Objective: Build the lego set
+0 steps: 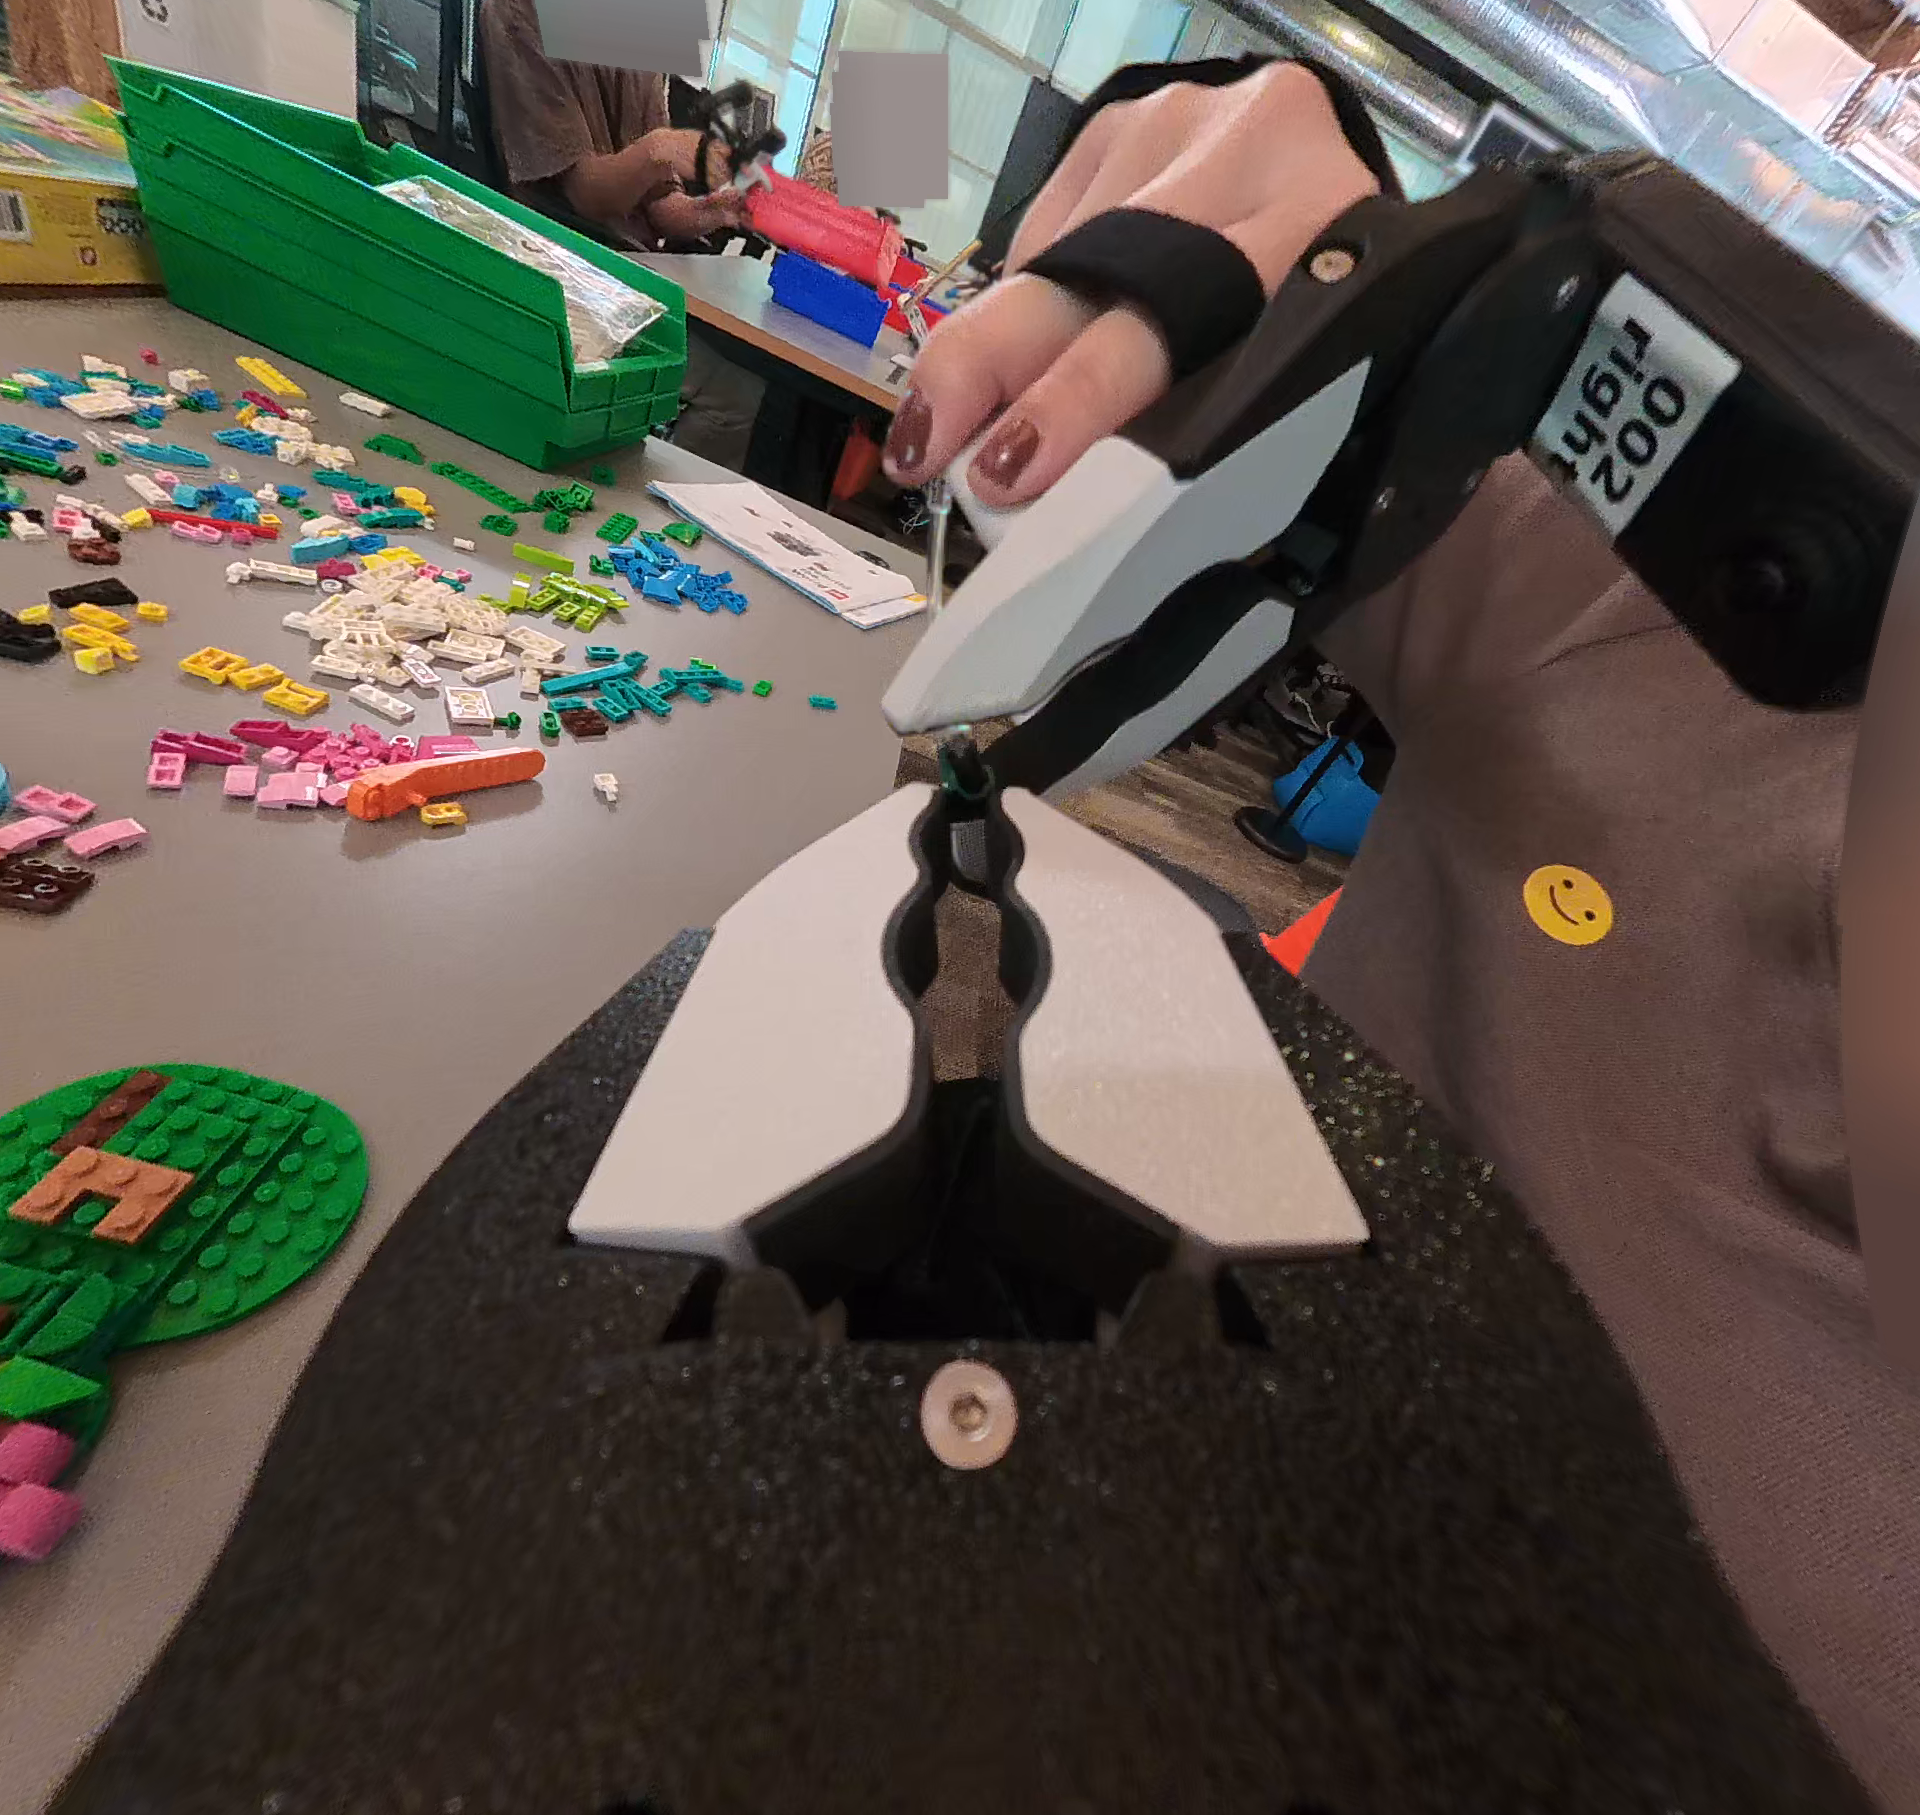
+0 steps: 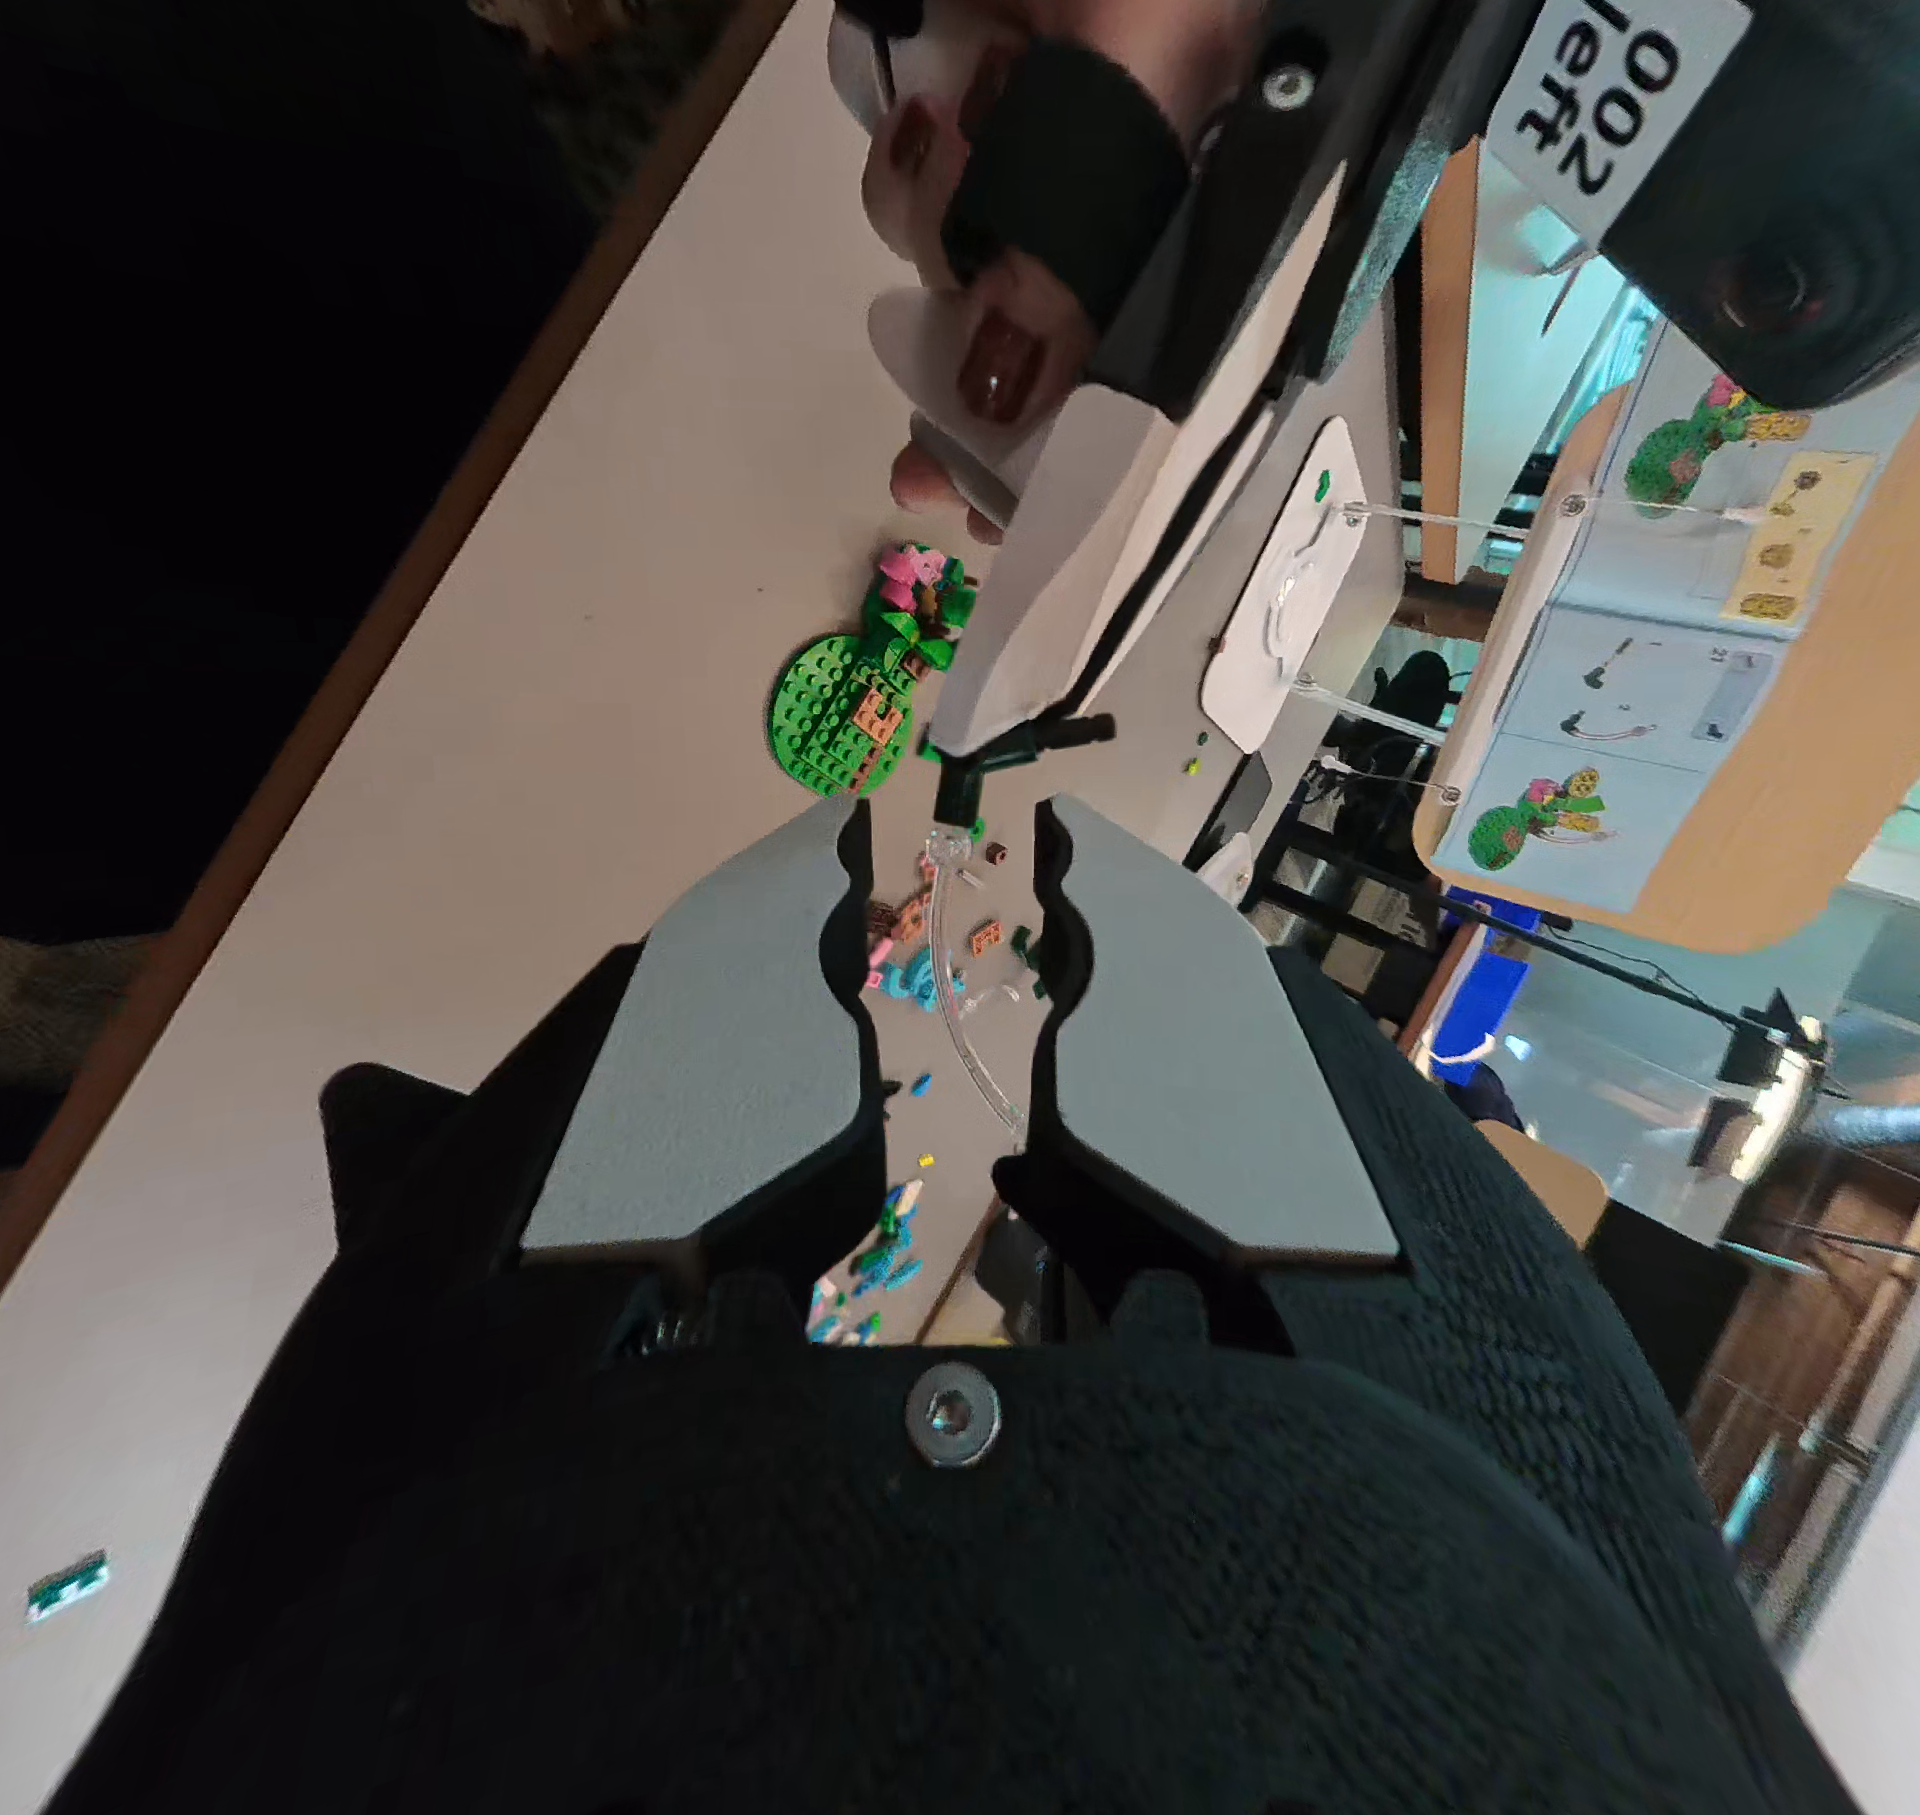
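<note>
Two hand-held tools meet tip to tip in the air just past the edge of a grey bench [image 1: 436,944]. The left tool [image 1: 961,809] has its fingers pressed together on a small dark green stem piece [image 1: 961,773]. In its own view the right tool [image 2: 951,815] has its fingers apart, with a clear curved rod [image 2: 961,996] showing in the gap (whether they grip that rod near its base cannot be told).

The build looks only partly done. A round green base plate [image 1: 260,1194] lies on the bench near its edge, carrying brown and tan tiles, darker green leaf shapes and a pink flower cluster [image 2: 914,570]. Much is left: heaps of loose bricks [image 1: 395,622] in white, blue, teal, yellow, pink and green are spread across the bench, beside an orange brick separator [image 1: 447,778], a folded instruction booklet [image 1: 790,550] and stacked green bins [image 1: 395,279].

The stem piece is tiny, dark and angled, with a short branch to one side.
</note>
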### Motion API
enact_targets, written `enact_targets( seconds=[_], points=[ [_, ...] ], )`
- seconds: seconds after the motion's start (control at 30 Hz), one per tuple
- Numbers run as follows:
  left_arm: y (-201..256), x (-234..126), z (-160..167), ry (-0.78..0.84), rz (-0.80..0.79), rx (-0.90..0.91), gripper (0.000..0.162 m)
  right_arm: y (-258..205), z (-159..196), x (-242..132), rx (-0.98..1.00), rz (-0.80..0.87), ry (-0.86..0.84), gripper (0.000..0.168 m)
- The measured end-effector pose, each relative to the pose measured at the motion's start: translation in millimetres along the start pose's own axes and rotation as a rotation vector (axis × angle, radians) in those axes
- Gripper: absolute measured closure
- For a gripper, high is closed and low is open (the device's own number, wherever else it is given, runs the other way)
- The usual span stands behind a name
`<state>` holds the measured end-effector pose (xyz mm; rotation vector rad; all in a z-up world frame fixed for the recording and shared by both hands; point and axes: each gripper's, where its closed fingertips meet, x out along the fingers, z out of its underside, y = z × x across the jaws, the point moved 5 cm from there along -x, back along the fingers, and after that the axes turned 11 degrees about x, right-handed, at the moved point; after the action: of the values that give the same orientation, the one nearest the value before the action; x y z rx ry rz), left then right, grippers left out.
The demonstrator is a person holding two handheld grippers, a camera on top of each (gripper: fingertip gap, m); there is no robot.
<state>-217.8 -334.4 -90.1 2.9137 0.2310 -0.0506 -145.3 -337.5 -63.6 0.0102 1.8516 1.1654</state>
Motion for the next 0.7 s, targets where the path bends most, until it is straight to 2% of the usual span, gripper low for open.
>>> enact_targets(
  seconds=[0.07, 0.13, 0.27, 0.37, 0.4, 0.43, 0.5, 0.63, 0.7],
  points=[
    [-1, -1, -2, 0.022, -0.009, -0.008, 0.156, -2, -2, 2, -0.011, 0.007, -0.018, 0.144],
    [-1, -1, -2, 0.029, -0.008, -0.013, 0.156, 0, -4, 2, -0.023, 0.051, -0.026, 0.161],
    [-1, -3, -6, 0.076, -0.021, 0.024, 0.156, 7, -6, 1, -0.050, 0.097, -0.038, 0.163],
    [1, -4, -12, 0.105, -0.050, 0.134, 0.155, 11, -7, -2, -0.043, 0.109, -0.009, 0.163],
    [2, -5, -14, 0.115, -0.079, 0.190, 0.154, 13, -7, -3, -0.032, 0.118, 0.001, 0.163],
    [2, -7, -17, 0.118, -0.129, 0.256, 0.135, 15, -7, -4, -0.019, 0.125, 0.005, 0.163],
    [1, -10, -21, 0.103, -0.247, 0.429, 0.112, 19, -5, -6, 0.021, 0.132, 0.003, 0.163],
    [10, -15, -27, 0.069, -0.493, 0.904, 0.111, 24, -2, -8, 0.124, 0.118, 0.022, 0.163],
    [16, -14, -27, 0.030, -0.577, 1.073, 0.113, 26, -3, -9, 0.181, 0.104, 0.045, 0.163]
  ],
)
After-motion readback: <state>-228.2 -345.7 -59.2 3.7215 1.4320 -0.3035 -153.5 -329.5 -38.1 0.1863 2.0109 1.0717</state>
